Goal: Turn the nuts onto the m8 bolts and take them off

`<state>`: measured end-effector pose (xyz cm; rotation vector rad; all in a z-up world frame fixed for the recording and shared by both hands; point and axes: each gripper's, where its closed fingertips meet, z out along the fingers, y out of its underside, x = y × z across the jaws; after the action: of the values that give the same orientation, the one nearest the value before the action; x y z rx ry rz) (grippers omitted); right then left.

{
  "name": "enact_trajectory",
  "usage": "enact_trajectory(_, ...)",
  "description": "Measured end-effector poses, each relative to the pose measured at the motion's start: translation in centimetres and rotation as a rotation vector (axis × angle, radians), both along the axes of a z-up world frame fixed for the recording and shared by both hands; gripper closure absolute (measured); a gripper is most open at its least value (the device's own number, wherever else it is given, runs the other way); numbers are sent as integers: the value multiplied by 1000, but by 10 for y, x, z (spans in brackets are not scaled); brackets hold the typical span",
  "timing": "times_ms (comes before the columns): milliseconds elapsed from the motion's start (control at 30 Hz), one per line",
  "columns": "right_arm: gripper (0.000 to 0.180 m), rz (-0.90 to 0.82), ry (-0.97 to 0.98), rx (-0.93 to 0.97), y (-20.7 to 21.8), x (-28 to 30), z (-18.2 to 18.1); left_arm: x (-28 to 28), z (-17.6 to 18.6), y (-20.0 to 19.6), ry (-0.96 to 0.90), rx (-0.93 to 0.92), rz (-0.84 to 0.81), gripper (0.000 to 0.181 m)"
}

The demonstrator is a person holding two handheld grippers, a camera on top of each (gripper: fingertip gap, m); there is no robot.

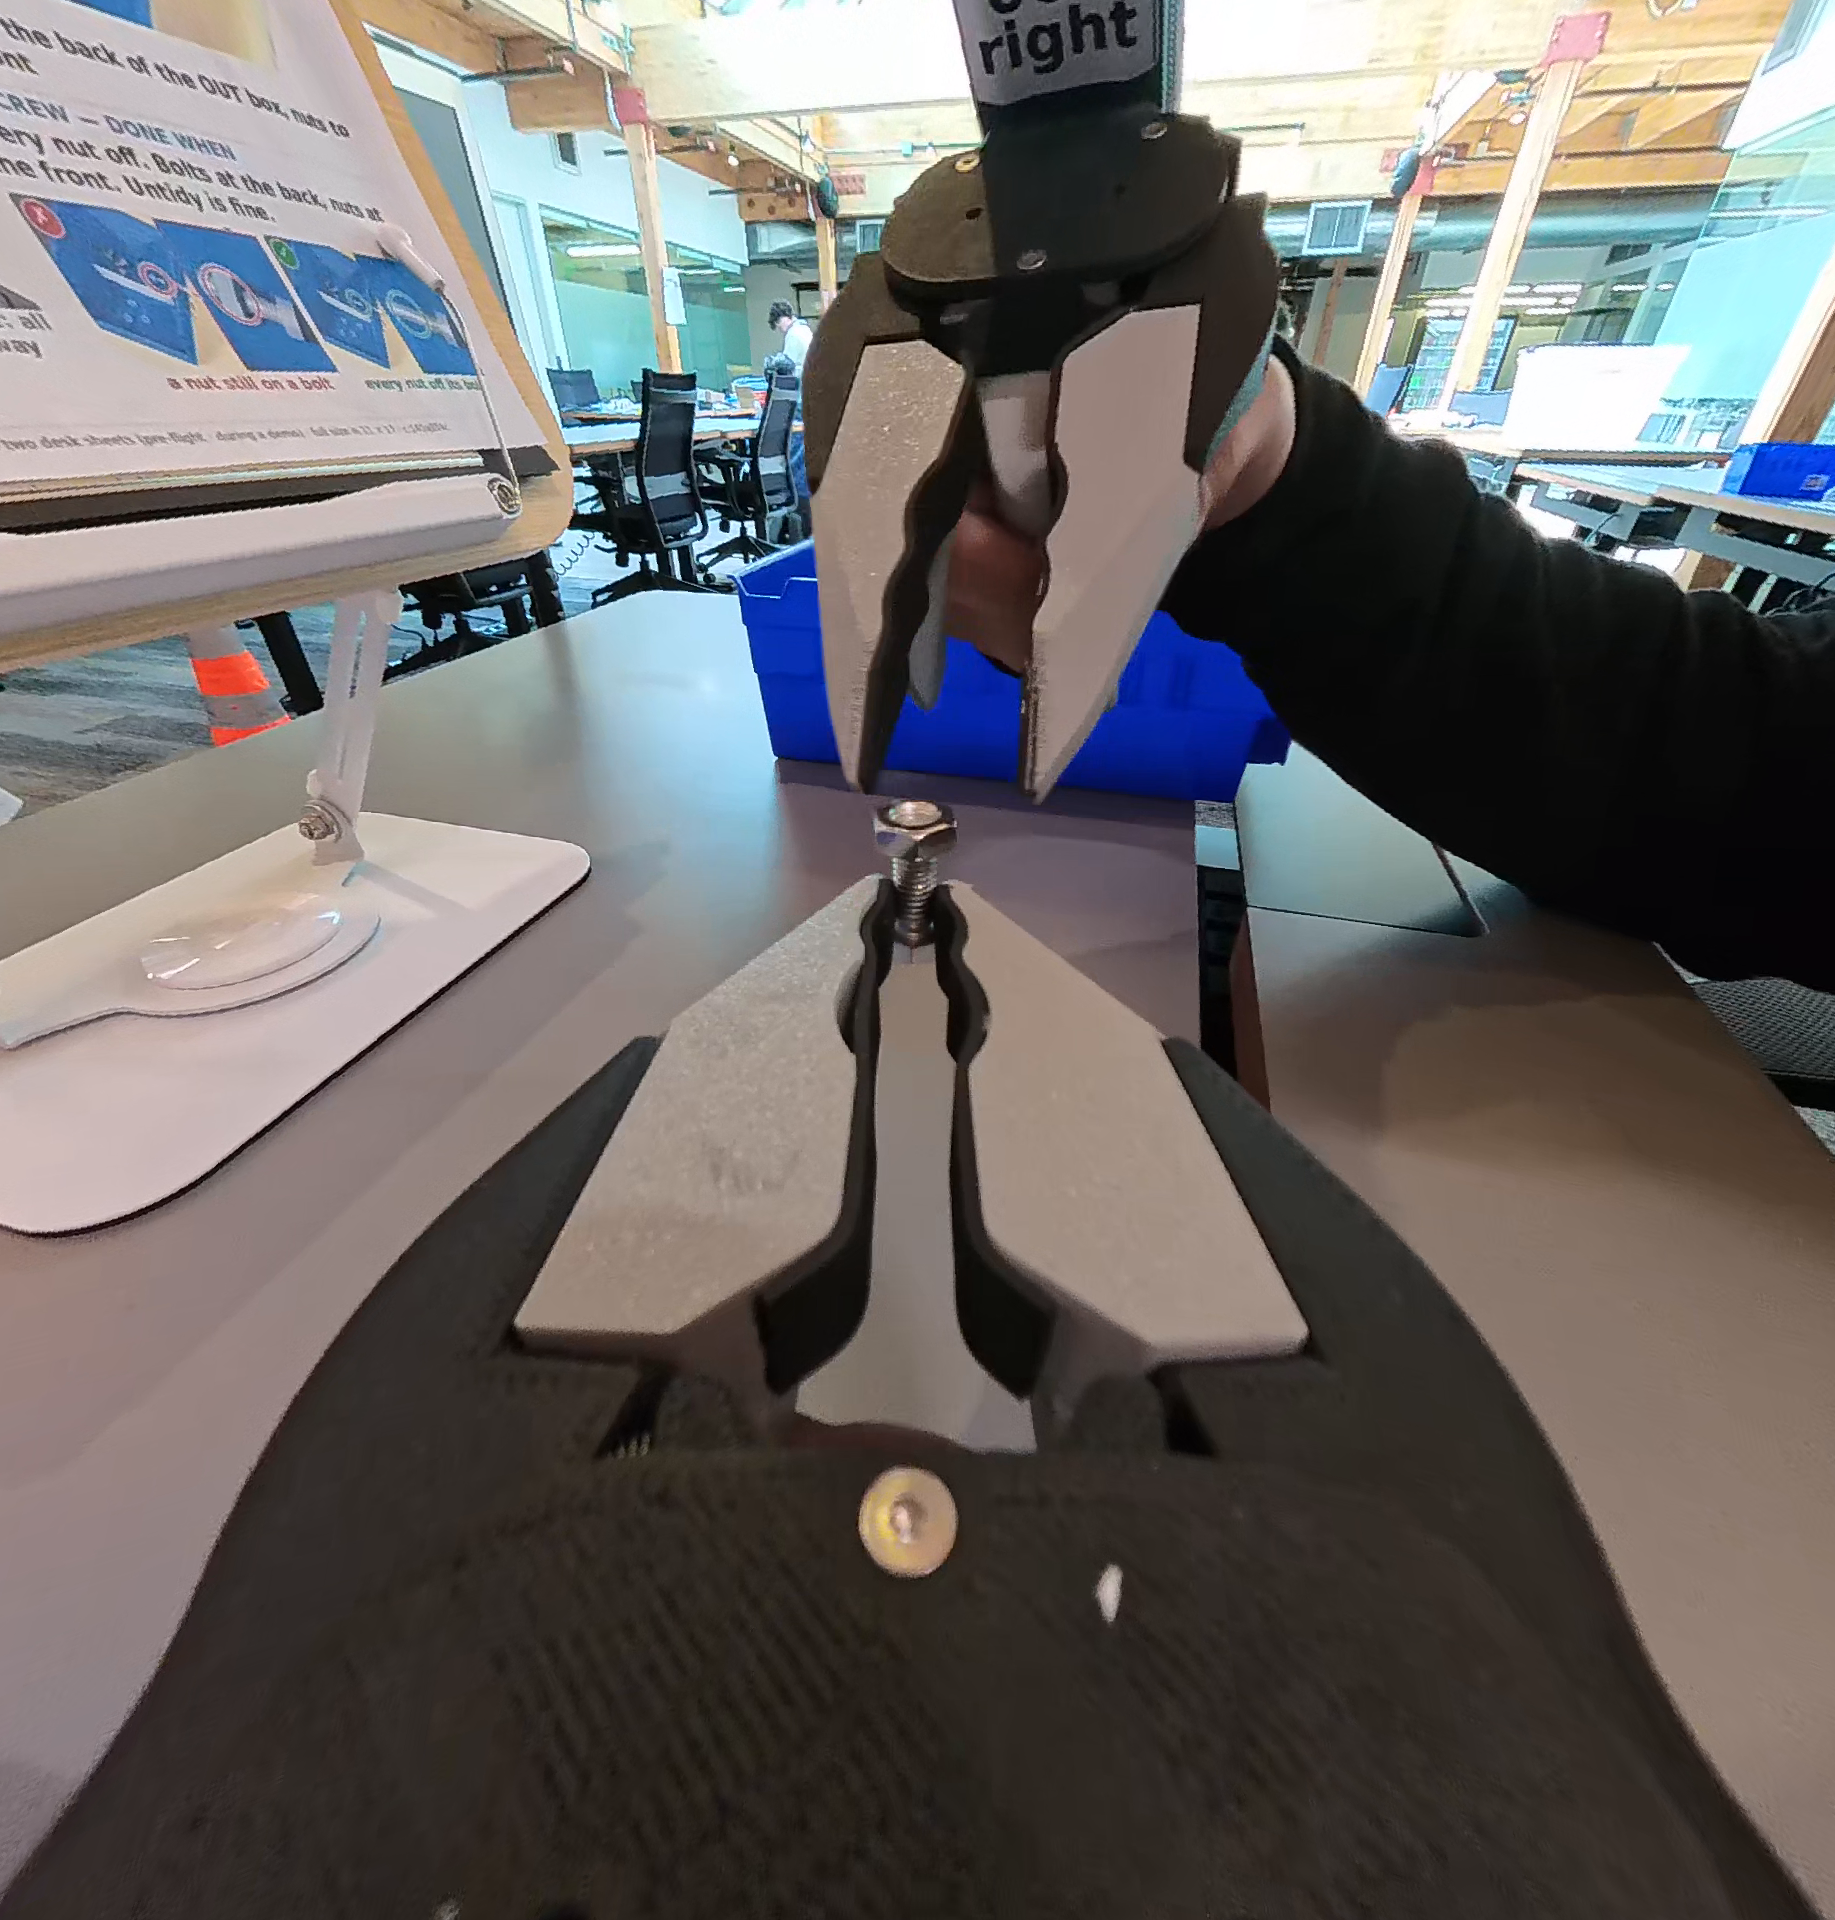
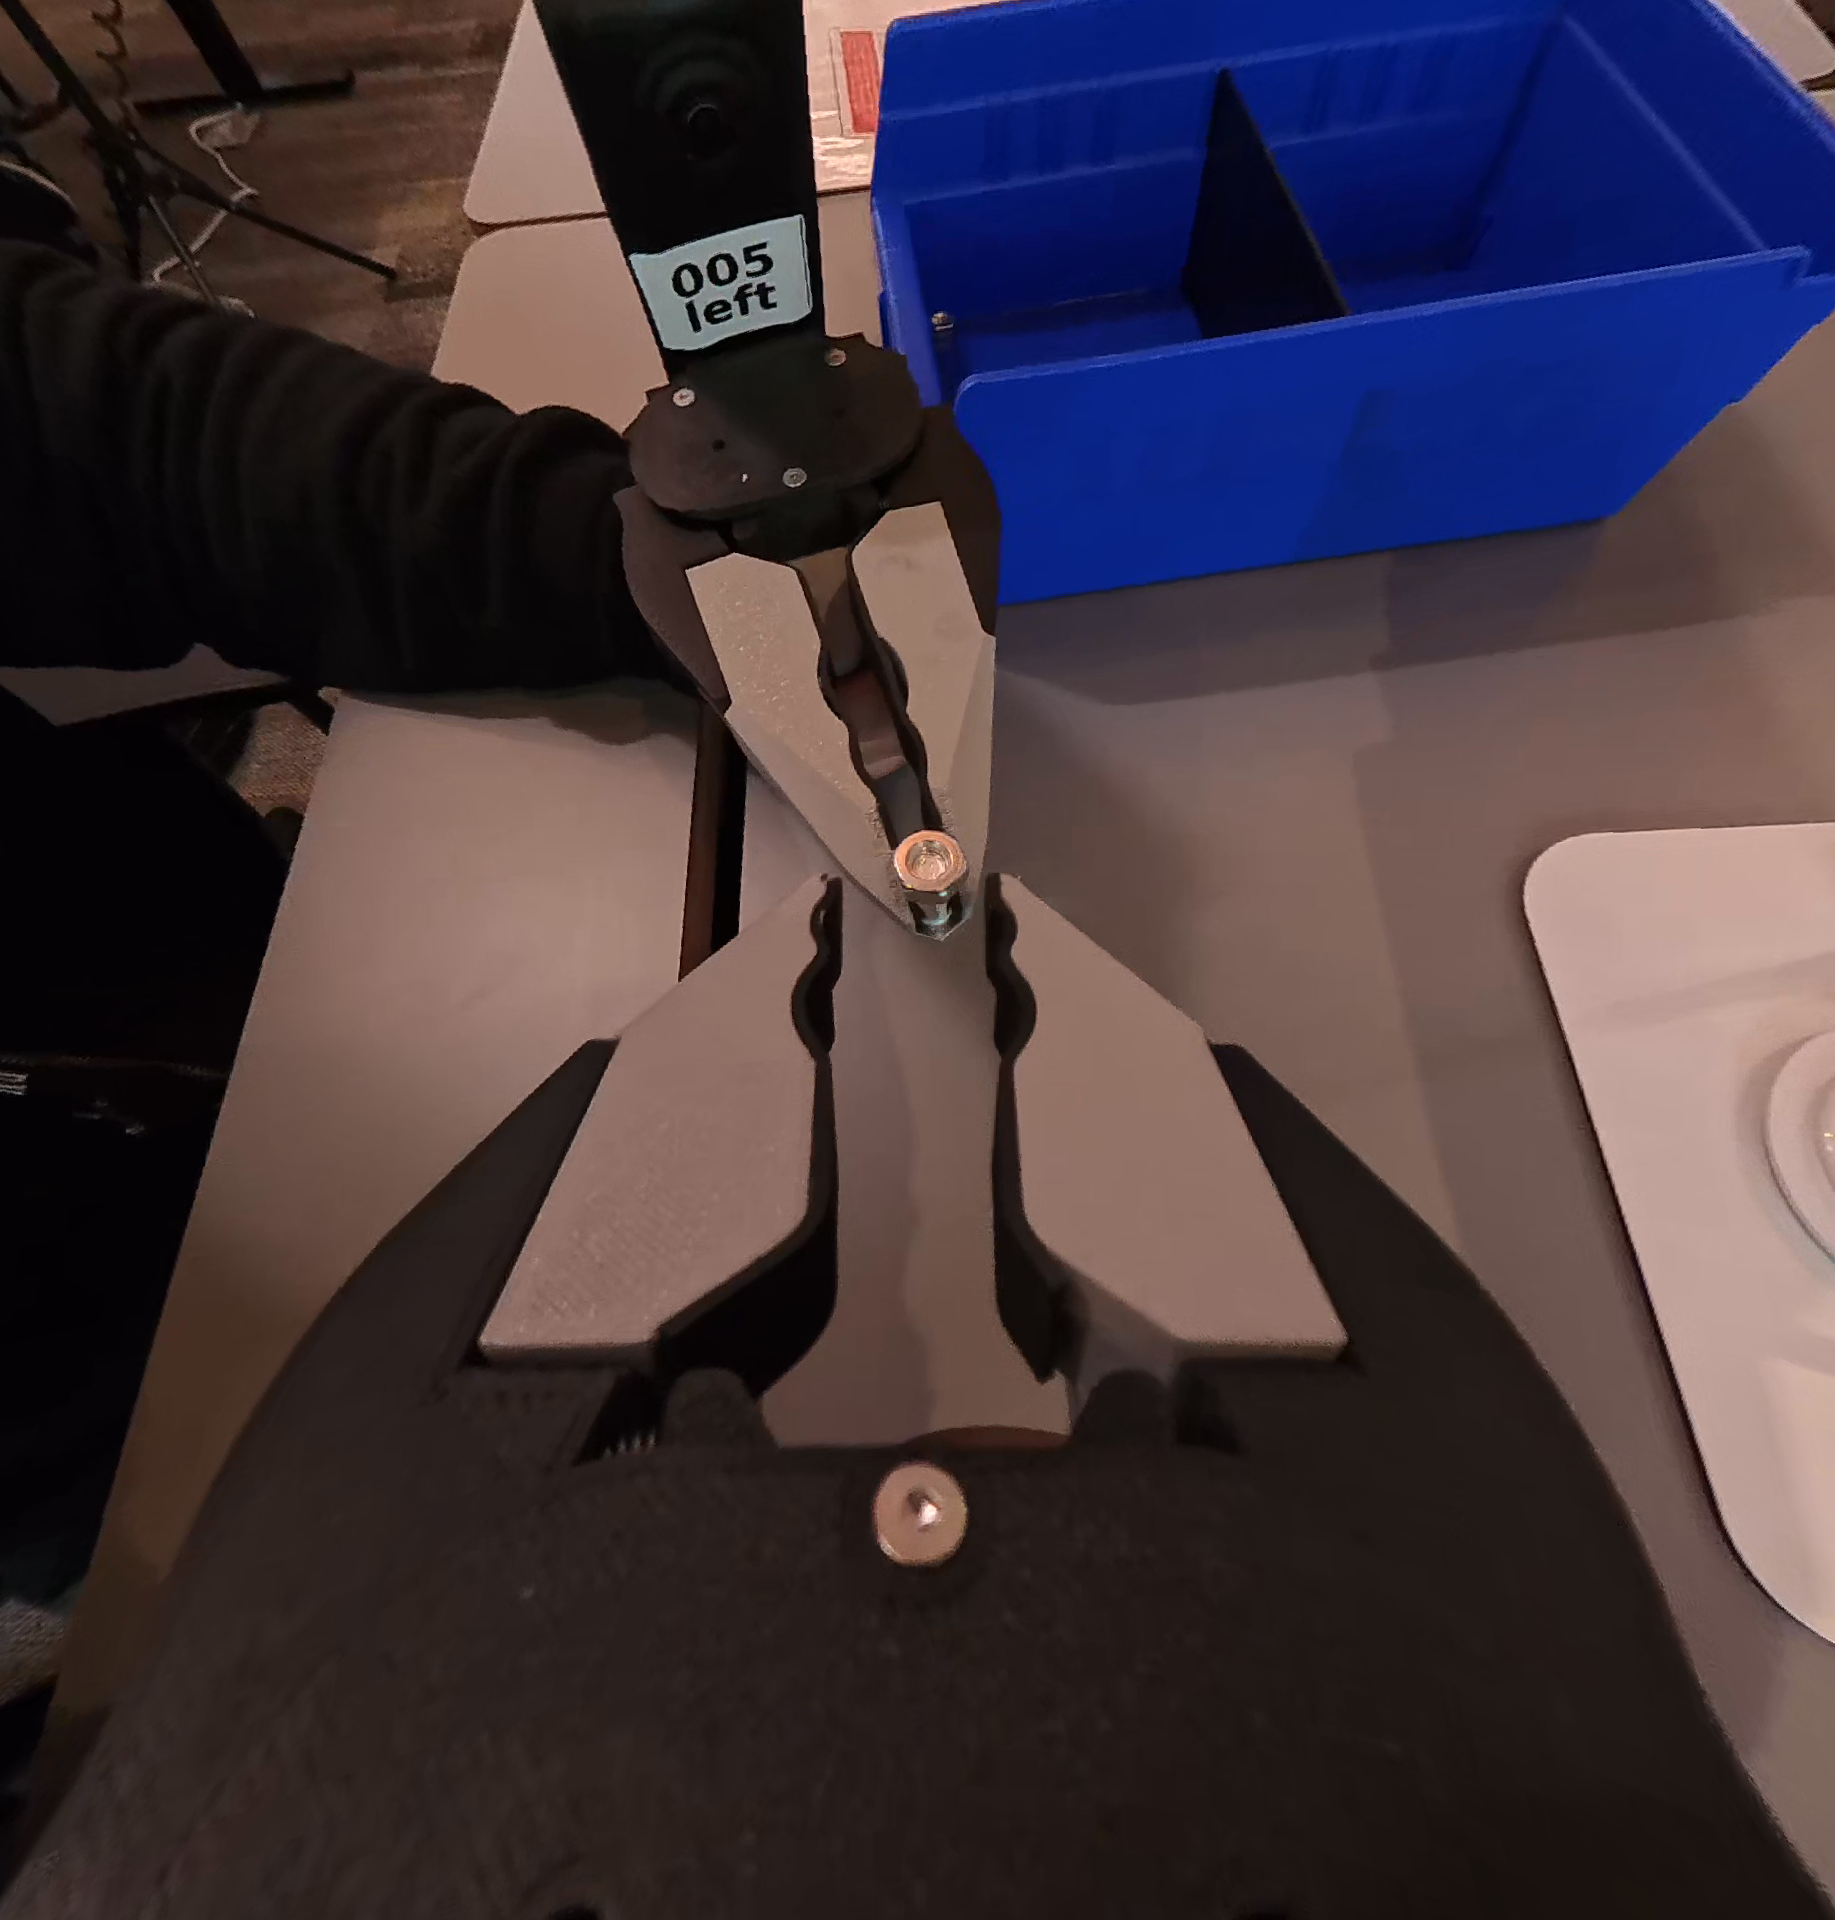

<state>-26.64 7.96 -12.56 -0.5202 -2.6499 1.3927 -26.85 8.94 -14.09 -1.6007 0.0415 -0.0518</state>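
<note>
A: Item one, nearest the left wrist camera?

B: Left gripper [image 1: 911,914], fingers clamped on the bolt [image 1: 911,902]. Grip falls on the threaded shank, the bolt's head end tucked between the fingertips.

A: Bolt orientation?

B: Long axis runs straight on from the left gripper's fingers, out past their tips. Free end points away from that gripper, toward the right gripper [image 1: 944,784]. From the right wrist camera the same bolt [image 2: 932,902] is seen nearly end-on, its tip facing that lens.

A: Nut?

B: One hex nut [image 1: 914,828], threaded on the bolt's free end, just beyond the left gripper's tips; bare thread shows between nut and tips. In the right wrist view the nut [image 2: 927,862] shows its flat face and bore.

A: Right gripper?

B: Fingers spread apart, holding nothing. Tips sit just beyond the nut, one to each side, not touching it. A hand [image 1: 996,582] in a black sleeve holds it.

A: Surface below the bolt?

B: Grey table [image 1: 1464,1195]. Bolt is held clear above it.

A: Containers?

B: One blue bin [image 2: 1308,468], on the table beyond the bolt, with a dark divider [image 2: 1261,218] making two compartments. One small metal piece [image 2: 942,320] in a corner of one compartment; too small to identify. Nothing else visible inside.

A: Farther items?

B: White document stand [image 1: 269,935] with a printed sheet [image 1: 165,260], left of the bolt.
</note>
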Motion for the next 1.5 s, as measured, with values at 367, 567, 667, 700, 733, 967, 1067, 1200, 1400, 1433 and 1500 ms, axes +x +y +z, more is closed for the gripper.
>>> enact_trajectory(367,161,11,-4,0,1,3,2,-1,0,0,0,-3,6,176)
enact_trajectory(567,157,31,-13,5,-2,6,-2,-2,0,0,2,-2,12,176)
enact_trajectory(667,168,85,-32,29,-1,17,-5,-3,0,-1,-1,-2,16,176)
enact_trajectory(700,167,78,-19,25,-1,16,-3,-2,-1,-1,-3,-4,11,176)
enact_trajectory(733,165,57,-5,18,0,12,0,-3,0,0,-1,-1,14,176)
enact_trajectory(967,157,13,-16,6,-2,2,-4,-2,0,-1,-3,-1,12,176)
enact_trajectory(1067,169,74,-37,32,-2,14,-7,-3,0,-1,-3,-1,17,176)
enact_trajectory(1200,164,47,-9,11,0,10,1,-3,0,-1,-2,-1,13,176)
enact_trajectory(1400,160,5,-21,5,0,1,-4,-2,0,-1,-2,-1,13,176)
enact_trajectory(1433,161,28,-31,12,-2,6,-6,-3,0,-1,-2,-1,14,176)
enact_trajectory(1500,173,105,-50,20,-6,20,-6,-5,0,-1,-2,1,24,176)
